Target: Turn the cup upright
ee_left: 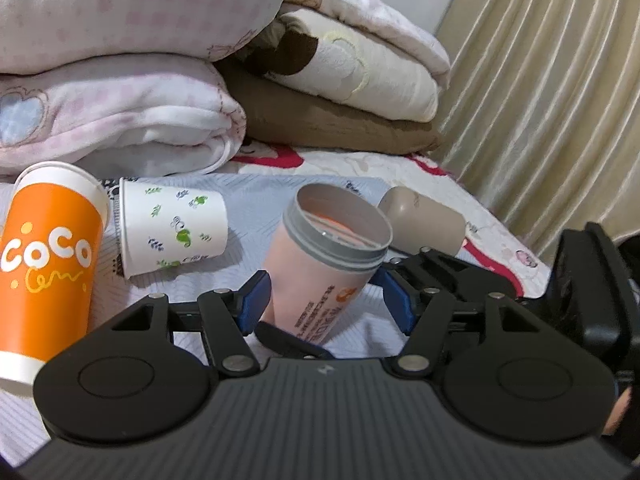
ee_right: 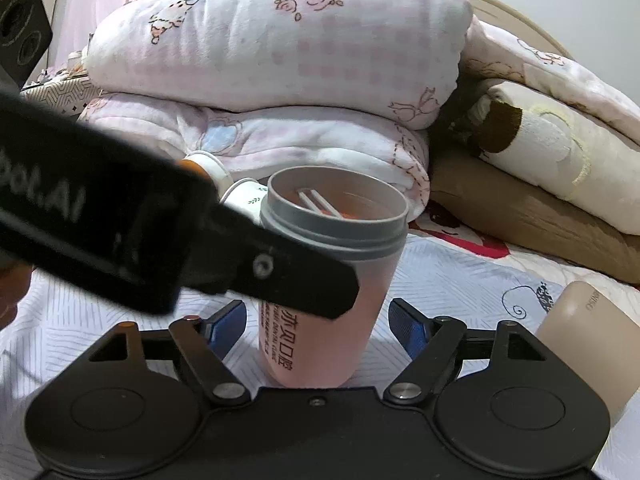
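A pink translucent cup [ee_left: 320,276] with a grey threaded rim stands mouth up on the bed, slightly tilted in the left wrist view and upright in the right wrist view [ee_right: 320,320]. My left gripper [ee_left: 326,304] is open, its blue pads on either side of the cup, apart from it. My right gripper [ee_right: 318,328] is also open around the cup's lower body. The left gripper's black finger [ee_right: 280,276] crosses in front of the cup in the right wrist view.
An orange "CoCo" paper cup [ee_left: 48,264] stands at left. A white leaf-print paper cup [ee_left: 172,226] lies on its side beside it. A beige cup [ee_left: 424,220] lies on its side at right. Folded blankets [ee_left: 120,92] are stacked behind. A curtain [ee_left: 560,80] hangs at right.
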Demonstrator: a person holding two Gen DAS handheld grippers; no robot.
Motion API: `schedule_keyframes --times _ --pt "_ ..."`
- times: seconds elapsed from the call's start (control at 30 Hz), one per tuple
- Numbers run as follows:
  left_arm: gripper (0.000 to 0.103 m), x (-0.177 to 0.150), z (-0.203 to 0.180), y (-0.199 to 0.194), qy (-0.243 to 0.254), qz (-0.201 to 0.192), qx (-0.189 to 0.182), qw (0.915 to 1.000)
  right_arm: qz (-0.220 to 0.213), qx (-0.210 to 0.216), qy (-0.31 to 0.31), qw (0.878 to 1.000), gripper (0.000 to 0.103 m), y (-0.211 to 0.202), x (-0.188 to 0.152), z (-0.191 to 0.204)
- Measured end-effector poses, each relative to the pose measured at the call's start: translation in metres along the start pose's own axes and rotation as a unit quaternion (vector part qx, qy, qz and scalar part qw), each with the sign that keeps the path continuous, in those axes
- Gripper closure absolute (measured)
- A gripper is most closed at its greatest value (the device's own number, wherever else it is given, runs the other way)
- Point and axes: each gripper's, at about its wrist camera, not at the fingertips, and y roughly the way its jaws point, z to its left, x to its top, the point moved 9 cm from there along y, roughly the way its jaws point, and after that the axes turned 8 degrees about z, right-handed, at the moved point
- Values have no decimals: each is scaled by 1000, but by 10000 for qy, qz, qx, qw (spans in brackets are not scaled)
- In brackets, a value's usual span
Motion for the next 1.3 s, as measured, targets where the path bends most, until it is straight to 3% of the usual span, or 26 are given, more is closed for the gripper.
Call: schedule_keyframes --times 0.17,0.27,0.47,0.63,0.87,1.13,1.3 --pt "42 -3 10 -8 -534 -155 242 9982 175 79 181 9997 21 -4 -4 3" --pt "42 -6 6 -15 -360 -144 501 9980 120 120 376 9991 19 -12 -8 8" --pt "41 -12 -9 -29 -357 39 465 9983 42 126 644 9978 18 -21 -13 10" --pt "41 -19 -15 -47 -506 -40 757 9958 70 -28 769 9970 18 -33 -16 11" --pt "41 -22 -23 -75 -643 -32 1119 9916 54 -143 876 9960 18 -67 -13 6" --pt "41 -7 -66 -117 -419 -192 1267 9909 66 -327 942 9950 18 -113 -3 -2" --pt "41 -19 -72 -144 -410 -175 1571 9866 58 -296 992 9946 18 -138 1 -4"
